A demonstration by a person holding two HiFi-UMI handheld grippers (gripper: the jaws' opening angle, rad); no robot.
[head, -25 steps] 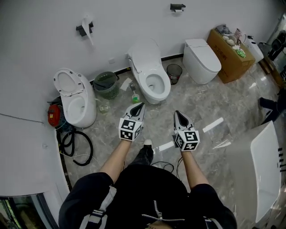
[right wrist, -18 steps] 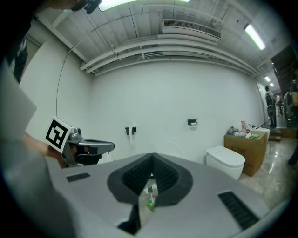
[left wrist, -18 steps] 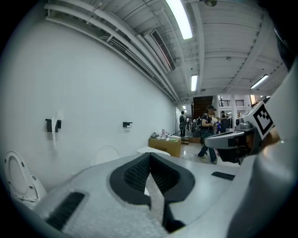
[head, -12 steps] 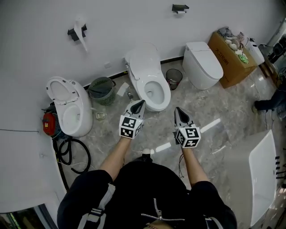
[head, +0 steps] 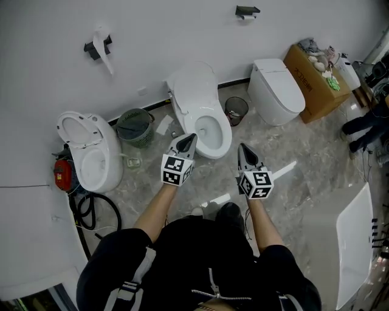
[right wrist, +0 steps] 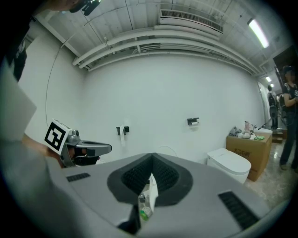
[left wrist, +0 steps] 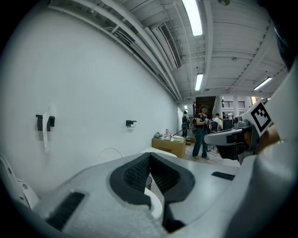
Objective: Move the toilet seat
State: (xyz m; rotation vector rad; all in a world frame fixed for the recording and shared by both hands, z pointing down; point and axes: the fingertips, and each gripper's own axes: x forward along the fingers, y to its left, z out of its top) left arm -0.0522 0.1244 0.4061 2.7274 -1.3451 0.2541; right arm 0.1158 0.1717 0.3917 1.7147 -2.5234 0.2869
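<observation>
Three toilets along the wall (head: 55,36), L to R:
- left toilet (head: 91,164), lid and ring tipped up
- mid toilet (head: 194,85), lid up against the wall
- right toilet (head: 276,88), lid down

Two paper holders on the wall: one (head: 97,47) above the left toilet, one (head: 246,11) top centre. One green basket (head: 135,126) sits btwn left and mid toilets. One dark bin (head: 236,109) sits btwn mid and right toilets. One cardboard box (head: 316,76) is just right of the right toilet. One black hose (head: 100,209) lies coiled on the floor (head: 304,164) by the left toilet.

Toilet seat (head: 214,141): white ring round the mid bowl. We cannot tell seat from bare rim at this res.

Two grippers, side by side, apart. Left gripper (head: 190,140): jaws together, nothing btwn them. Its tip overlaps the bowl's near-left rim in head view; contact unclear. Right gripper (head: 241,147): jaws together, empty, over floor just right of that bowl.

Writing: dark print on the box front, too small to read. Each gripper cube carries square b/w markers, no text.

Vs 1 s ago: both grippers hold approx the same spot in head view, jaws unchanged. The mid bowl now reaches lower in frame, up to the left tip. We see a dark shoe forward where a pale-toed one was.
</observation>
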